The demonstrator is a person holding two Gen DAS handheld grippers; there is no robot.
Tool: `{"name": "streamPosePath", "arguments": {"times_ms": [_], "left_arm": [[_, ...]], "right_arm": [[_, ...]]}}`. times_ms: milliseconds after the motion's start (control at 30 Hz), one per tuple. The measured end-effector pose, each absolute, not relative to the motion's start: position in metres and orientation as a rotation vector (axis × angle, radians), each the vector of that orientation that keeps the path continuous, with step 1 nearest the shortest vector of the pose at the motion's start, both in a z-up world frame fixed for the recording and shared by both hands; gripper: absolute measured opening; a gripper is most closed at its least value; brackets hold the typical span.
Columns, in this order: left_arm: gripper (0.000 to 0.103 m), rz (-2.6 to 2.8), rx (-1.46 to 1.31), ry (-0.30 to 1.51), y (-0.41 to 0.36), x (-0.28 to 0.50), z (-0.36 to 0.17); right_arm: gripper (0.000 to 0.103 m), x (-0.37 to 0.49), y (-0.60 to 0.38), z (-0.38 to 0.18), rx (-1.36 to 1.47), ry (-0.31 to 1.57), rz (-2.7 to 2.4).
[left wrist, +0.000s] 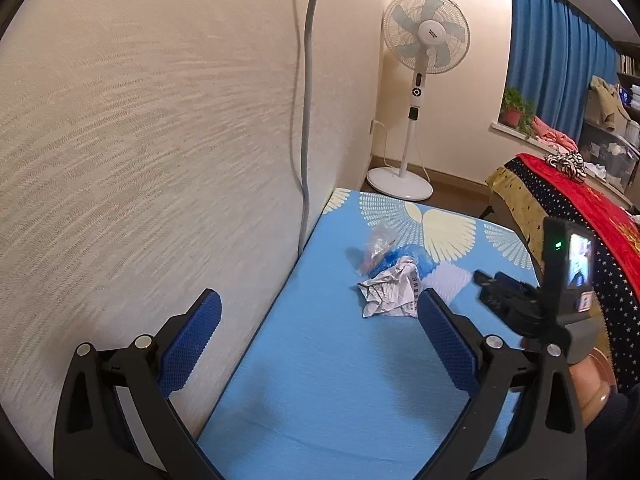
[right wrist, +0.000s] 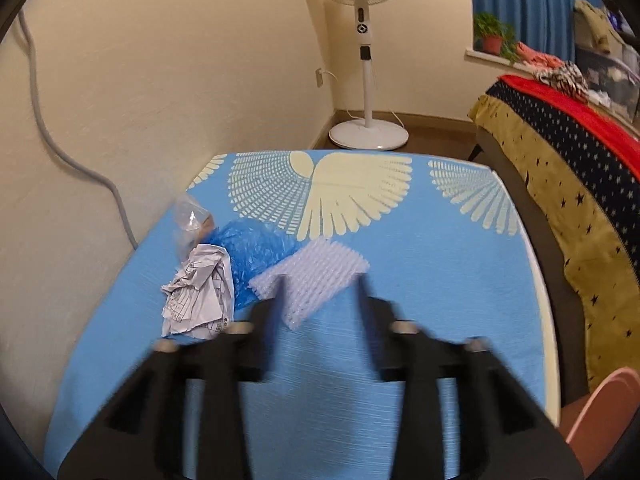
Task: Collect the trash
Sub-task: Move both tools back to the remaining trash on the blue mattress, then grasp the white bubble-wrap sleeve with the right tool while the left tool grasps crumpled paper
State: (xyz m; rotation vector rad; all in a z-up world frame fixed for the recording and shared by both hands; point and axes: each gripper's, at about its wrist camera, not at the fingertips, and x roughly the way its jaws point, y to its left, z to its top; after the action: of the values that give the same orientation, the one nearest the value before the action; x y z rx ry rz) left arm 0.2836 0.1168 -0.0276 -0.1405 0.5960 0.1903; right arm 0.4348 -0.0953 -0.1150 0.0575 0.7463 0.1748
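Trash lies in a small heap on the blue patterned table [right wrist: 400, 264]: a crumpled printed paper [right wrist: 200, 292], blue bubble wrap [right wrist: 252, 252], a clear plastic wrapper [right wrist: 192, 220] and a white foam net sheet [right wrist: 316, 276]. My right gripper [right wrist: 322, 284] is open and blurred, its fingers on either side of the foam sheet. My left gripper [left wrist: 318, 312] is open and empty, near the wall. The crumpled paper [left wrist: 390, 290] lies just beyond its right finger, with the bubble wrap [left wrist: 408, 258] and wrapper [left wrist: 378, 242] behind. The right gripper [left wrist: 504, 292] shows at the right.
A cream wall [left wrist: 140, 140] with a grey cable [left wrist: 308, 80] runs along the table's left side. A white standing fan [right wrist: 366, 60] is on the floor beyond the table. A bed with a starred and red cover [right wrist: 568, 152] stands to the right.
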Motion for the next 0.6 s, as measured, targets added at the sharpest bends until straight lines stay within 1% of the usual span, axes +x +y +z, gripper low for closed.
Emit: {"name": "streamPosePath", "arguments": {"times_ms": [233, 400, 467, 500, 533, 567, 600], "left_arm": [[0.095, 0.150, -0.144, 0.603, 0.115, 0.290, -0.030], [0.095, 0.137, -0.162, 0.608, 0.115, 0.292, -0.033], [0.095, 0.137, -0.173, 0.613, 0.117, 0.294, -0.034], [0.095, 0.136, -0.178, 0.617, 0.118, 0.295, -0.035], [0.095, 0.136, -0.185, 0.619, 0.119, 0.296, -0.036], [0.095, 0.138, -0.188, 0.621, 0.119, 0.295, -0.036], [0.095, 0.140, -0.188, 0.621, 0.120, 0.294, -0.037]], "right_arm": [[0.050, 0.468, -0.078, -0.156, 0.102, 0.826, 0.146], [0.050, 0.482, -0.066, -0.173, 0.085, 0.870, 0.144], [0.039, 0.483, -0.065, -0.173, 0.089, 0.871, 0.163], [0.028, 0.483, -0.064, -0.173, 0.085, 0.868, 0.175], [0.023, 0.482, -0.063, -0.172, 0.078, 0.862, 0.181], [0.013, 0.480, -0.062, -0.171, 0.068, 0.851, 0.183], [0.012, 0.478, -0.060, -0.169, 0.053, 0.837, 0.177]]}}
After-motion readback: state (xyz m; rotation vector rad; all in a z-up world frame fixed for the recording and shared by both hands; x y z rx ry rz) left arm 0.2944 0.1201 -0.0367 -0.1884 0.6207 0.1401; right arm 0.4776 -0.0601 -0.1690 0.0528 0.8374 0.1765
